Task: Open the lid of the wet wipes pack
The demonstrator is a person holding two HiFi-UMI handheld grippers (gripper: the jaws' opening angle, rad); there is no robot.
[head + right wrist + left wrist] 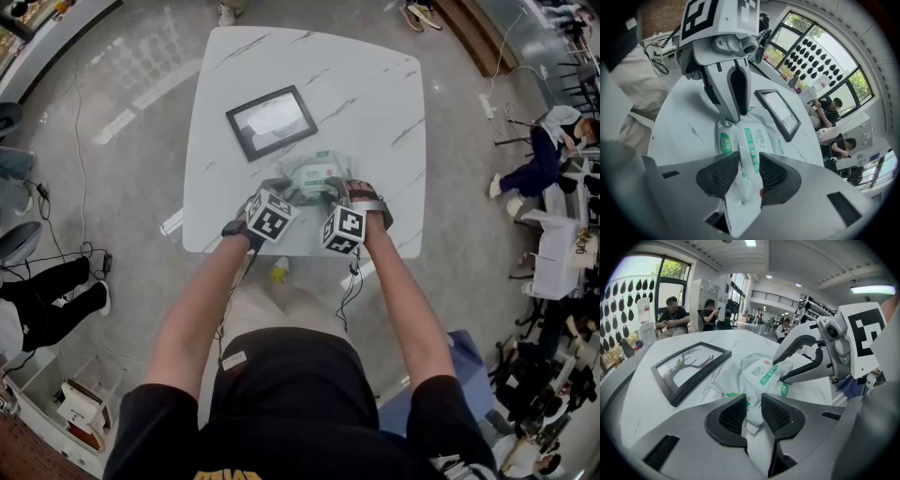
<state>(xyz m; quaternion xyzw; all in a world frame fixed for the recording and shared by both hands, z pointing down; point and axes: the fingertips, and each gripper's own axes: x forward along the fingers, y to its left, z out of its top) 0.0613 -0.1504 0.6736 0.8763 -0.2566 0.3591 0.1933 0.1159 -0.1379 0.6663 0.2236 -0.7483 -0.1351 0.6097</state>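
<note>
Apparently pack [317, 172] lengthwise between tools; left tool [753, 416] pinches end, right tool [747, 176] parted.

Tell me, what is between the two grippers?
The wet wipes pack lies between the left gripper and the right gripper, as the head view shows.

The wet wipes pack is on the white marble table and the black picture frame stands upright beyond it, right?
No: the black picture frame lies flat on the white marble table, not upright, beyond the wet wipes pack. The head view and left gripper view show it.
</note>
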